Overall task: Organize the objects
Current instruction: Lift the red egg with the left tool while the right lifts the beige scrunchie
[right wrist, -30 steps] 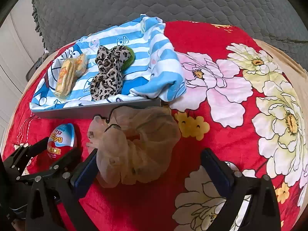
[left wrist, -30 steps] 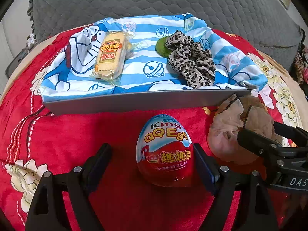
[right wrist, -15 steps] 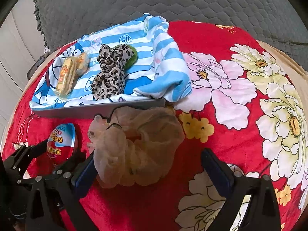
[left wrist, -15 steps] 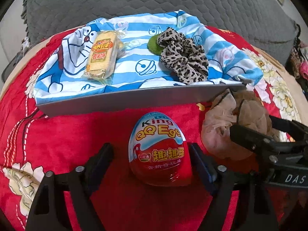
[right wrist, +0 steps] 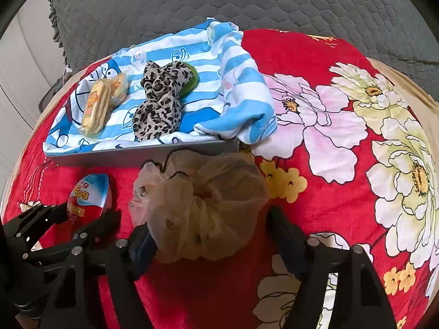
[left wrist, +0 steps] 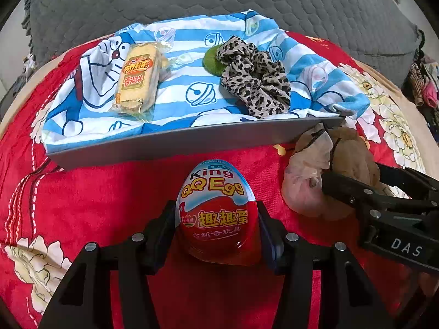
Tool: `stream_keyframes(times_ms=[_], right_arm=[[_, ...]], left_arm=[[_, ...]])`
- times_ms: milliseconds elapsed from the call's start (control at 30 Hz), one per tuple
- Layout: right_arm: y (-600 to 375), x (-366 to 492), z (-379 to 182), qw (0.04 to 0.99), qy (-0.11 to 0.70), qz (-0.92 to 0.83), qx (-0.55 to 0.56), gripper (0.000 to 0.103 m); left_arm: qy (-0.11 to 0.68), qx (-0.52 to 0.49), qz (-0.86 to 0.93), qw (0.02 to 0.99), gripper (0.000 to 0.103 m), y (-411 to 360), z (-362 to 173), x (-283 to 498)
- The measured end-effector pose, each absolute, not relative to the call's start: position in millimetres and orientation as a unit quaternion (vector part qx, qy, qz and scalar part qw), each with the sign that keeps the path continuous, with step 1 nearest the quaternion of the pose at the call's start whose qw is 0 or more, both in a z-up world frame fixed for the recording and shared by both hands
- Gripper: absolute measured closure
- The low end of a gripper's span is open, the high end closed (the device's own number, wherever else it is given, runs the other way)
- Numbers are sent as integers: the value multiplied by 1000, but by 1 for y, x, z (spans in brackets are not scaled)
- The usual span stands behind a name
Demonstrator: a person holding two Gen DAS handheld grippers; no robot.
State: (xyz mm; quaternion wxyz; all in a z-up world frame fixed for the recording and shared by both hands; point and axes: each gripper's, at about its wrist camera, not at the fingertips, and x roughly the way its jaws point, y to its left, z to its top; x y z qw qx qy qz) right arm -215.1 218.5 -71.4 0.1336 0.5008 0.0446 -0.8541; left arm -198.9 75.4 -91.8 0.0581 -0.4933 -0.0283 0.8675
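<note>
Egg (left wrist: 216, 213) sits on the red blanket (left wrist: 104, 192) just before the tray (left wrist: 175, 142), my left gripper (left wrist: 216, 230) jaws closed on its sides for lifting, while my right gripper (right wrist: 208, 235) jaws straddle the beige scrunchie (right wrist: 203, 205), seemingly not yet clamped.

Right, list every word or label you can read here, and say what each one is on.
"King QQ Egg": toy egg, upper half.
"趣趣蛋": same egg, red band; the small line beneath it and the little logo are too small to be sure of.
"香米饼": snack packet on the striped cloth; the yellow logo above is too stylised to read.
"DAS": right gripper body, cut off.
</note>
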Motion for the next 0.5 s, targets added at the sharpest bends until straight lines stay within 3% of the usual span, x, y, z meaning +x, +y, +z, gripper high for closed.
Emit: stream_keyframes(times_ms=[133,500], right_arm=[[219,-216,-72,130,45,-853,503,38],[221,-214,-70,129,41,-857,497,71]], left_arm=[[-21,-493,868,60,47,78,-91,-199],[-45,-488,869,66,47,73,-90,-198]])
